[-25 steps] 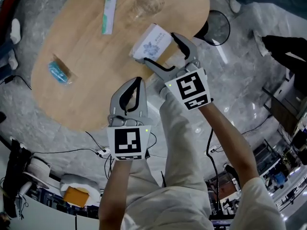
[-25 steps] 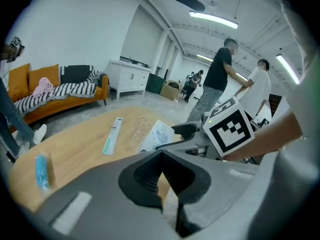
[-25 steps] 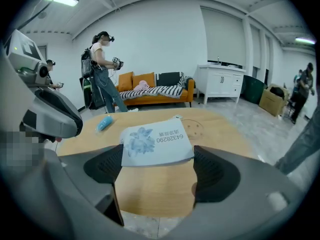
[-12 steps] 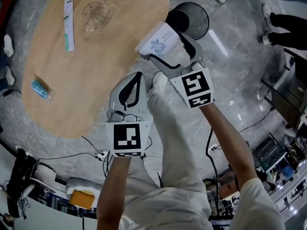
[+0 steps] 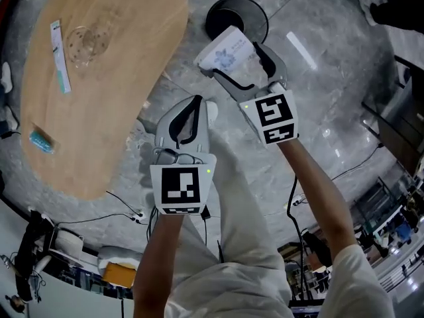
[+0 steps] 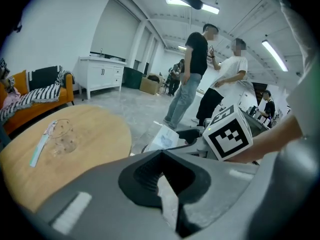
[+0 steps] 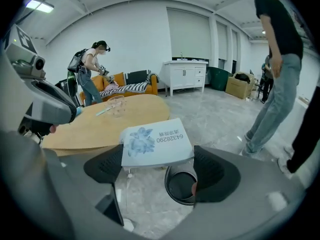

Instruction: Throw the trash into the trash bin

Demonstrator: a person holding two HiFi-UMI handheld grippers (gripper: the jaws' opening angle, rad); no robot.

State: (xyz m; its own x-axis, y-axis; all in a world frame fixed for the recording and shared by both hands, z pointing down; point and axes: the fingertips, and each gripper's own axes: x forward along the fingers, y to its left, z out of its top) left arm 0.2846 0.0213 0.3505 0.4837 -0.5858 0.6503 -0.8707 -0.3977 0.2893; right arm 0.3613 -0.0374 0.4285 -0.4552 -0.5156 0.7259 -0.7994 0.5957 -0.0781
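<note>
My right gripper point(image 5: 236, 63) is shut on a white box with a blue flower print point(image 5: 226, 50), held by its two sides. In the right gripper view the box point(image 7: 156, 141) hangs between the dark pads point(image 7: 103, 168), just above and short of the black round trash bin point(image 7: 182, 186). The bin point(image 5: 236, 17) stands on the grey floor beyond the box. My left gripper point(image 5: 193, 102) is shut with nothing in it, over the floor beside the person's leg; in its own view its jaws point(image 6: 161, 156) meet at the tips.
The oval wooden table point(image 5: 119, 78) lies to the left, bearing a clear cup point(image 5: 83, 42), a long wrapper point(image 5: 59, 55) and a blue packet point(image 5: 41, 141). Two people point(image 6: 197, 74) stand past the bin, and one in jeans point(image 7: 275, 74) is close on the right. Cables run over the floor.
Both grippers have moved away from the table and across the floor. The box, which hung over the table edge, now hangs at the bin's near rim.
</note>
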